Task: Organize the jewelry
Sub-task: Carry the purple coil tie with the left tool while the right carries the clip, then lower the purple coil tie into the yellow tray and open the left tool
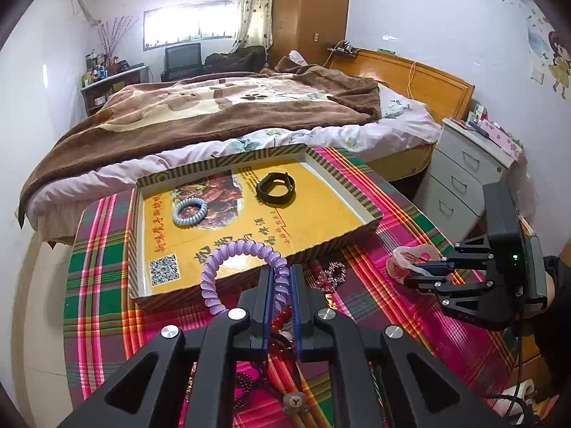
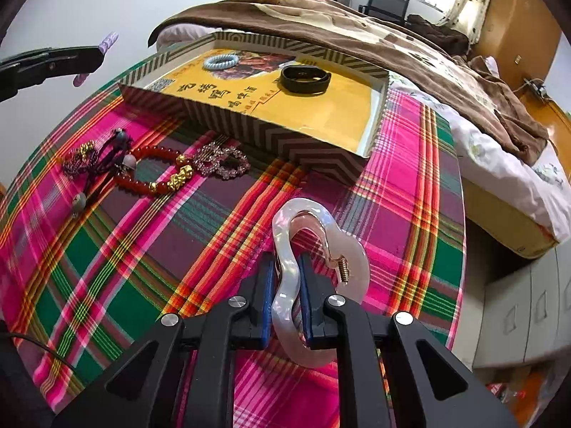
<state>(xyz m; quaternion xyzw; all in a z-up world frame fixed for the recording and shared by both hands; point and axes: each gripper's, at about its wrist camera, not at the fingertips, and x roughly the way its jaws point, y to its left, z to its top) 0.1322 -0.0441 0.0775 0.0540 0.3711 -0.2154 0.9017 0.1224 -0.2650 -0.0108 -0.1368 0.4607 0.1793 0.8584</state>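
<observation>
My left gripper (image 1: 280,278) is shut on a purple coil bracelet (image 1: 228,260) and holds it above the near wall of the yellow tray box (image 1: 371,219). The tray holds a blue-grey coil hair tie (image 1: 190,211) and a black band (image 1: 275,186). My right gripper (image 2: 287,278) is shut on a pearly white hair claw clip (image 2: 317,246) above the plaid cloth. On the cloth lie a red bead bracelet (image 2: 153,171), a pink crystal bracelet (image 2: 221,162) and a dark bead strand (image 2: 92,160). The tray (image 2: 271,135) also shows in the right wrist view.
The small table has a plaid cloth (image 2: 107,285). A bed (image 1: 221,107) stands just behind it. A white drawer unit (image 1: 460,174) stands at the right. The left gripper (image 2: 101,53) appears at the upper left of the right wrist view.
</observation>
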